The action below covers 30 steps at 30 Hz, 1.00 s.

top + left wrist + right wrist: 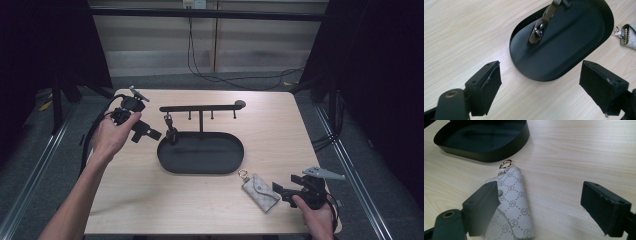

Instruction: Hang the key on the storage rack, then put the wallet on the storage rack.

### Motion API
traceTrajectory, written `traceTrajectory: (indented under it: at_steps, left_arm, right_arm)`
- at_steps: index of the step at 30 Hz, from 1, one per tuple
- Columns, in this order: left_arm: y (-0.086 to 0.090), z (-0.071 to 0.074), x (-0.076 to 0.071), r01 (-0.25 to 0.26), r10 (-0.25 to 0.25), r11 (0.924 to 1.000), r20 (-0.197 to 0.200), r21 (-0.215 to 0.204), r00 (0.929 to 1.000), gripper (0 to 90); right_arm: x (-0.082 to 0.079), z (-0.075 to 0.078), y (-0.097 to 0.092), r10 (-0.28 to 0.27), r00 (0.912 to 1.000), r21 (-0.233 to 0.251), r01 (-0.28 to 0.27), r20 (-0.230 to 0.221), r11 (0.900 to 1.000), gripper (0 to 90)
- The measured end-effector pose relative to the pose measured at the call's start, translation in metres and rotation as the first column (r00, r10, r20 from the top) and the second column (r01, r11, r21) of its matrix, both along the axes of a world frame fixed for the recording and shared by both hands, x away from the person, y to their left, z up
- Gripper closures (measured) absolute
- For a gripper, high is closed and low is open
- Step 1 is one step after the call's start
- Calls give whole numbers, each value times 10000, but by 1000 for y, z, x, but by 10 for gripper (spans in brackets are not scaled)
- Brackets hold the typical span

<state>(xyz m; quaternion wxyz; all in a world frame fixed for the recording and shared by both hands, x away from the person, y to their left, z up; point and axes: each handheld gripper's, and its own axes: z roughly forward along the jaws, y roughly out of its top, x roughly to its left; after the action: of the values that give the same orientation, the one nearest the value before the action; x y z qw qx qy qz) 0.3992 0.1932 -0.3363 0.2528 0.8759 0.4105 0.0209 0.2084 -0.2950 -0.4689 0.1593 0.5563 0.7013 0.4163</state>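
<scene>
Key pouch, grey and patterned, is laid near the desk's front right edge, ring toward the black tray. It is framed by the released right gripper, presumably for pickup. Left gripper, released and empty, is held beside the hook stand.

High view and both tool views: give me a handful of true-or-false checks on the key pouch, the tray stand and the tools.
1. The key pouch lies inside the black tray. False: it lies on the table, outside the tray.
2. The left tool is open and holds nothing. True.
3. The right tool is shut on the pouch. False: its jaws stand open.
4. A dark item hangs from the stand's bar. True.
</scene>
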Motion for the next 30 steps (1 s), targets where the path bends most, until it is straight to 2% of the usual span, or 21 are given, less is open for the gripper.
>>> traceTrajectory:
  at_steps: [2,9,18,23,27,29,30]
  left_arm:
    - [4,-4,-6,175,-175,9998,252,14,9995,171]
    - [17,-10,-22,393,-348,9981,938,-474,9950,171]
    - [32,-25,-41,62,123,9932,1578,-1164,9874,170]
    - [37,-37,-52,130,97,9909,1675,-1340,9858,162]
    - [47,-48,-60,125,184,9818,1606,-1895,9869,160]
    - [48,-52,-63,177,64,9871,1495,-1594,9887,163]
    - [48,-53,-65,155,95,9876,1579,-1563,9874,171]
  right_arm:
    - [0,0,0,-22,10000,8,22,5,10000,145]
    - [-1,0,0,-4,10000,-82,4,-26,10000,145]
    - [-1,0,0,4,10000,-92,-5,-52,10000,144]
    - [-1,0,0,-14,10000,-93,14,4,10000,144]
    - [-1,0,0,-21,10000,-82,20,-44,10000,144]
    - [-1,0,0,-22,10000,-98,22,-19,9999,144]
    - [-1,0,0,-35,10000,-87,35,-40,10000,145]
